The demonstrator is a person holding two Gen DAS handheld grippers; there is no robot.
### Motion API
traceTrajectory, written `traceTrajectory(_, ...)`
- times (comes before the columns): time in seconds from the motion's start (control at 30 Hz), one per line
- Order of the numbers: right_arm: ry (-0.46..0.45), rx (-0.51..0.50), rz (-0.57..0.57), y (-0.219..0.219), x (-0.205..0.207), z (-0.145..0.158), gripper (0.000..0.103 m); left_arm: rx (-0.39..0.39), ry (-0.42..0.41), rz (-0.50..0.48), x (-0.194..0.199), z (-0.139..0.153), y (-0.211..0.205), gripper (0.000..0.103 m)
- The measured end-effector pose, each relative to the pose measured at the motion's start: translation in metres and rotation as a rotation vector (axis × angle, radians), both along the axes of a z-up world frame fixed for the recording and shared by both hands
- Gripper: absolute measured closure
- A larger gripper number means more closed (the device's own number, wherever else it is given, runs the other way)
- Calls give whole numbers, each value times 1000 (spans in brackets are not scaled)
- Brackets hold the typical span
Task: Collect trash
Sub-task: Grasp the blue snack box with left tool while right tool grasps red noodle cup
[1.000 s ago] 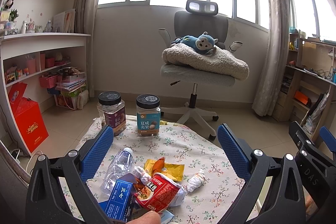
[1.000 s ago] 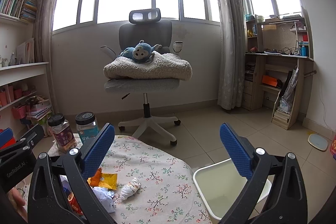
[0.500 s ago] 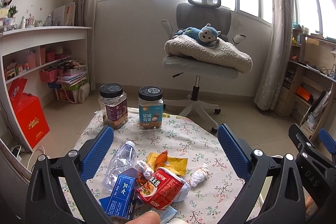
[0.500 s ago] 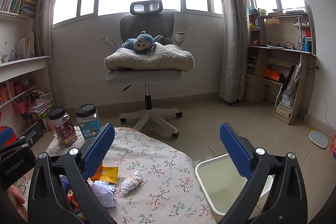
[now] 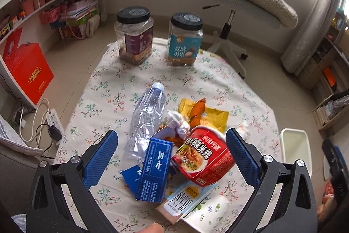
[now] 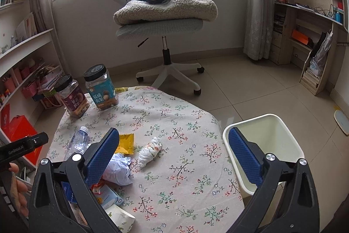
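Note:
A pile of trash lies on the floral tablecloth (image 5: 113,91): a crushed clear bottle (image 5: 147,117), a blue carton (image 5: 153,169), a red noodle cup (image 5: 202,158), a yellow wrapper (image 5: 209,116) and a crumpled tissue (image 5: 177,123). My left gripper (image 5: 171,158) is open just above the carton and cup, holding nothing. My right gripper (image 6: 174,158) is open and empty above the table, over a rolled white wad (image 6: 150,151), a crumpled paper (image 6: 118,169) and the yellow wrapper (image 6: 125,143). A white bin (image 6: 266,152) stands on the floor right of the table.
Two black-lidded jars (image 5: 134,36) (image 5: 184,39) stand at the table's far side. An office chair (image 6: 161,21) with a blanket and a blue plush stands beyond. Shelves and a red box (image 5: 28,71) are left; a power strip (image 5: 54,121) lies on the floor.
Both grippers have tipped down and come lower and closer to the table; the trash pile now fills the left view and the bin shows larger in the right. Jaws stay open.

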State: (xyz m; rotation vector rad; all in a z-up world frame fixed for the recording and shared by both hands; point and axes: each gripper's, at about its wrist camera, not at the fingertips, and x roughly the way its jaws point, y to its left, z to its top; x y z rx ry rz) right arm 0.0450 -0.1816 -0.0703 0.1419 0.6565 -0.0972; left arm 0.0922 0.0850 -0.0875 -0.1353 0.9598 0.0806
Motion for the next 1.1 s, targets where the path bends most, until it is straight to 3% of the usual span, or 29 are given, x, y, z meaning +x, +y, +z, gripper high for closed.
traceTrajectory(0.03,4,-5,2,0,1,-2,7,35,56,-2,4,-11,4,7)
traceTrajectory(0.13,30,-5,9,-1,6,-8,7,27,204,-9,15,-47,11,7)
traceTrajectory(0.2,48,-12,12,-1,11,-12,7,62,277,-23,16,-64,13,7)
traceTrajectory(0.3,74,28,22,1,15,-17,7,119,319,-16,16,-74,18,7)
traceTrajectory(0.47,132,75,64,12,26,-31,7,99,362,-54,23,-91,18,8)
traceTrajectory(0.6,181,117,115,25,34,-44,7,51,400,-105,26,-107,13,18)
traceTrajectory(0.77,248,187,181,49,47,-59,7,25,429,-155,25,-119,7,52)
traceTrajectory(0.8,259,202,191,54,48,-61,7,12,427,-164,24,-120,7,61)
traceTrajectory(0.83,266,219,201,59,49,-62,7,2,409,-167,22,-118,8,63)
traceTrajectory(1.0,298,255,242,83,59,-73,7,-40,257,-194,9,-79,14,63)
traceTrajectory(1.1,315,263,260,98,66,-80,7,-63,145,-162,2,-50,30,63)
